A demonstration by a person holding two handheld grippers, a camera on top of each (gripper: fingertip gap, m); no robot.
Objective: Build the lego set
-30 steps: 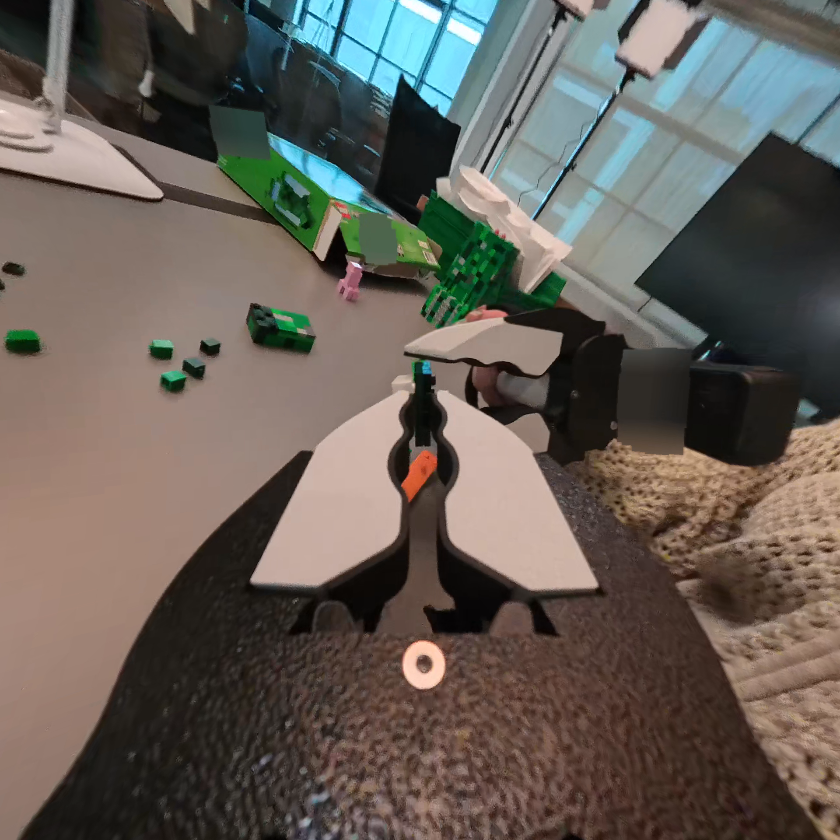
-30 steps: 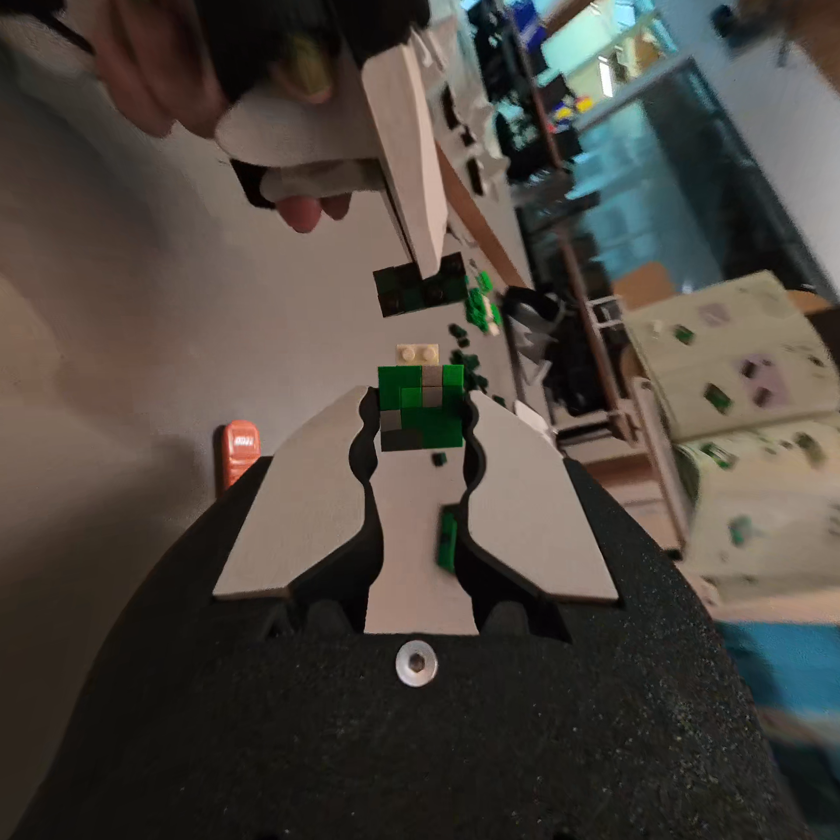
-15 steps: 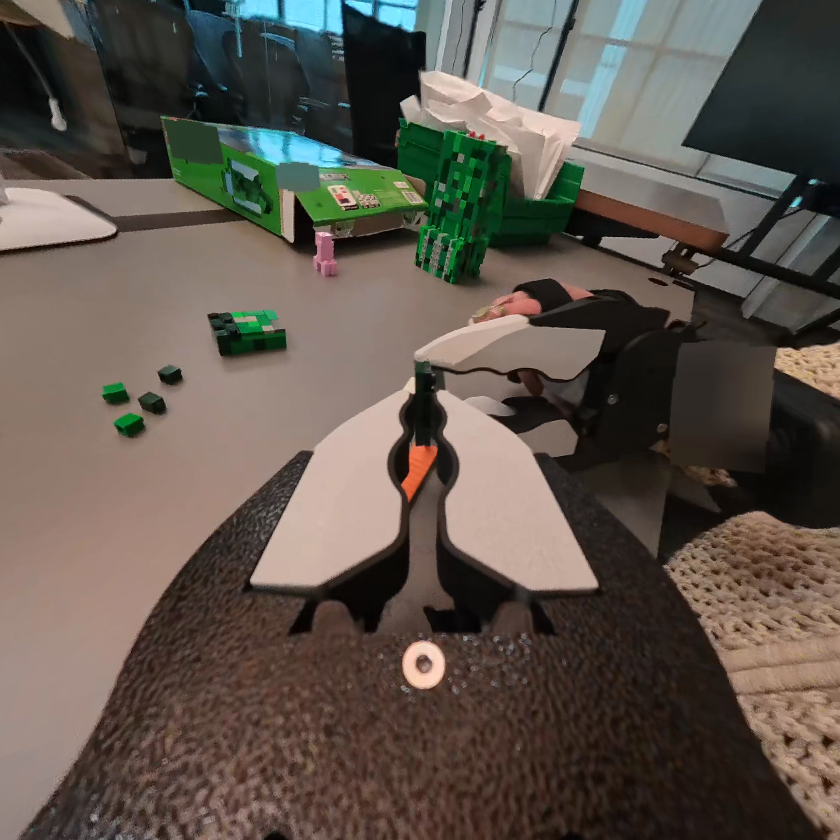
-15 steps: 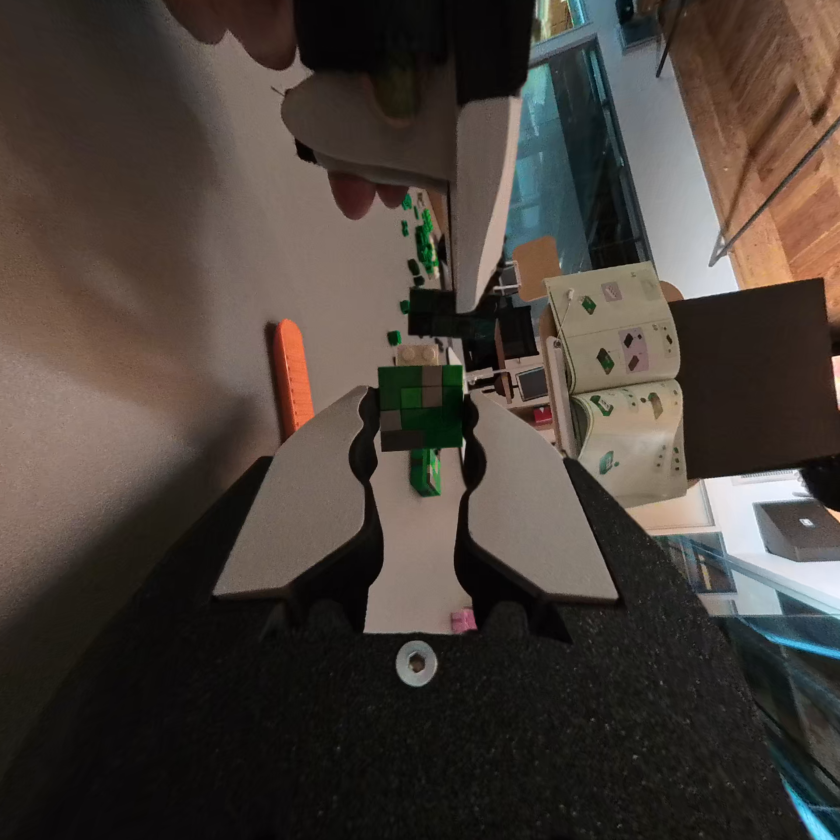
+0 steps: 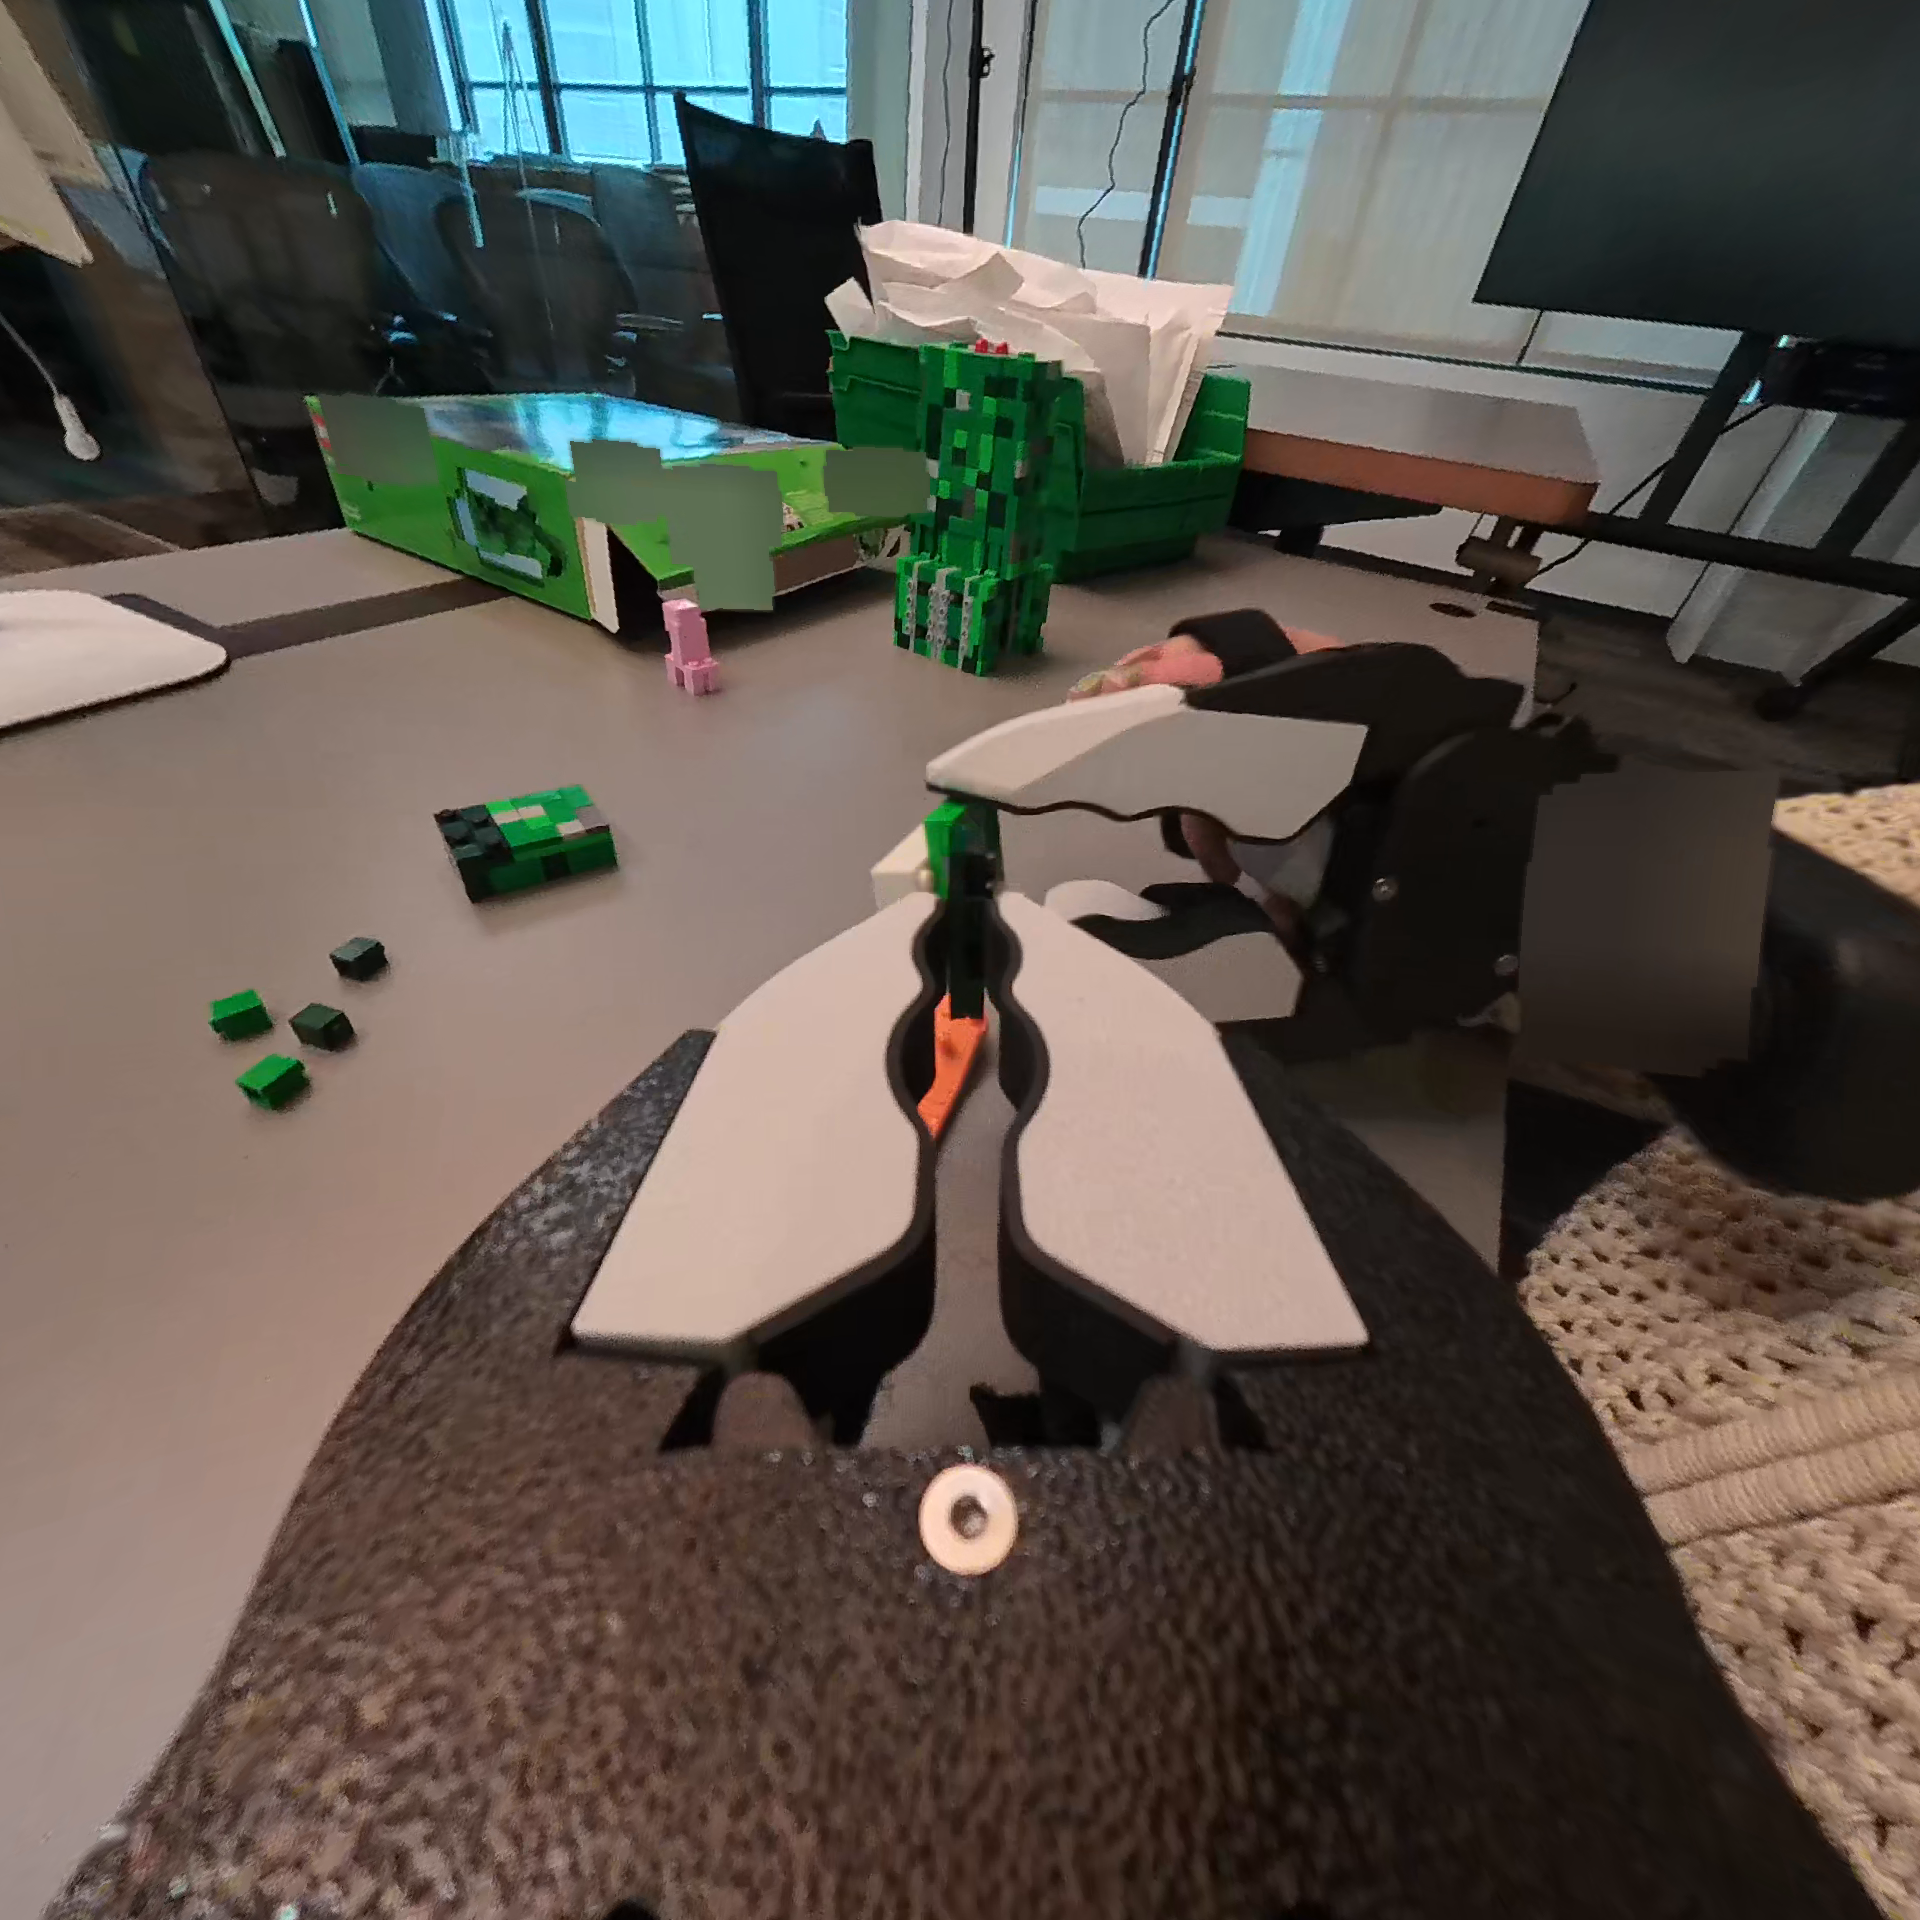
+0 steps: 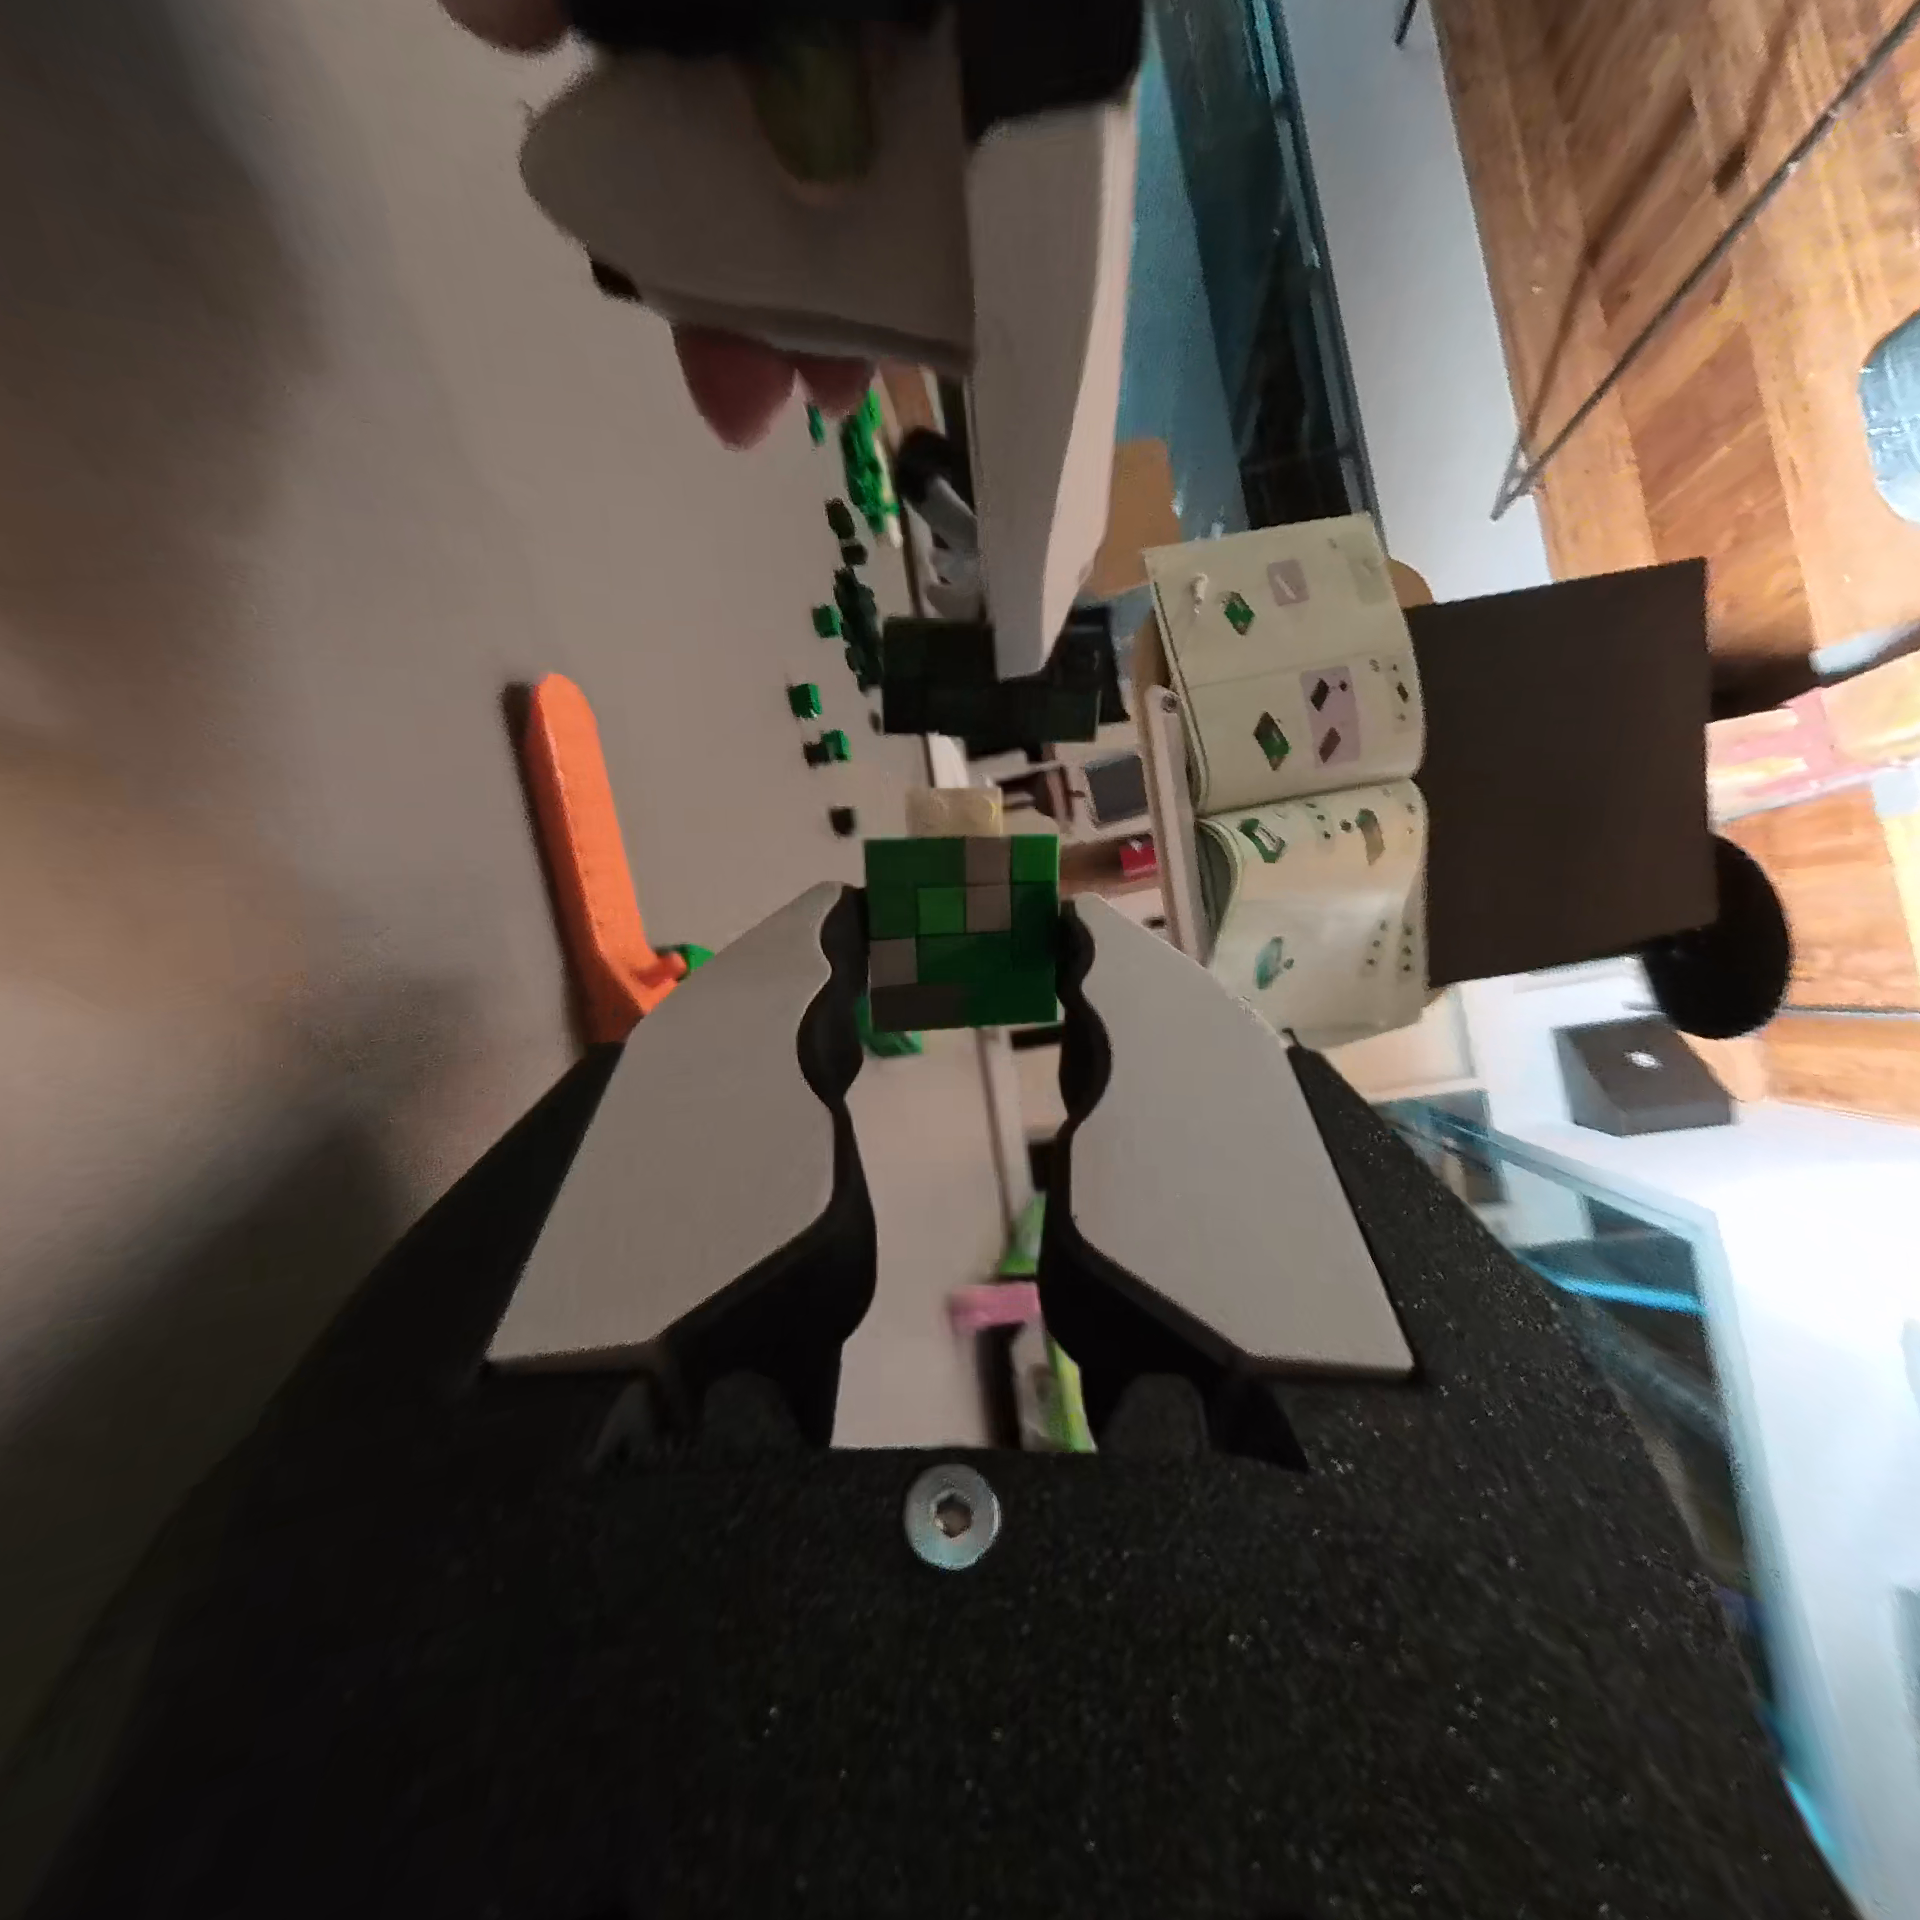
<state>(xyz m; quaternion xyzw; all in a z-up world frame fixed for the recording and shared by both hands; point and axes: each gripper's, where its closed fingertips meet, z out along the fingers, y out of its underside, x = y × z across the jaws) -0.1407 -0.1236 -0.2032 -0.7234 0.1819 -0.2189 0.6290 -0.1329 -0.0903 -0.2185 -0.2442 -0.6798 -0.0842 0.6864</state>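
Observation:
My left gripper [image 5: 961, 920] is shut on a thin dark green Lego plate [image 5: 968, 935], seen edge-on. In the right wrist view this plate [image 6: 966, 686] hangs from the left gripper's finger [image 6: 1039, 416] just beyond my block. My right gripper [image 6: 958, 904] is shut on a square green and grey Lego block [image 6: 961, 930] with a cream piece [image 6: 954, 810] on its far side. In the left wrist view the right gripper [image 5: 987, 831] holds that block [image 5: 951, 847] right at my left fingertips. Whether plate and block touch I cannot tell.
An orange brick separator [image 6: 577, 831] lies on the grey table [image 5: 312, 1247]. A green built panel [image 5: 525, 842], loose green bricks [image 5: 291, 1023], a pink figure [image 5: 691, 644], a green creeper figure [image 5: 977, 520], a green box [image 5: 488, 488] and a green bin [image 5: 1153, 488] stand farther off. An open instruction booklet [image 6: 1299, 779] stands on a holder.
Both views have swung as the grippers turned; the left view is now level. Both grips are unchanged. The green block now shows right at my left fingertips.

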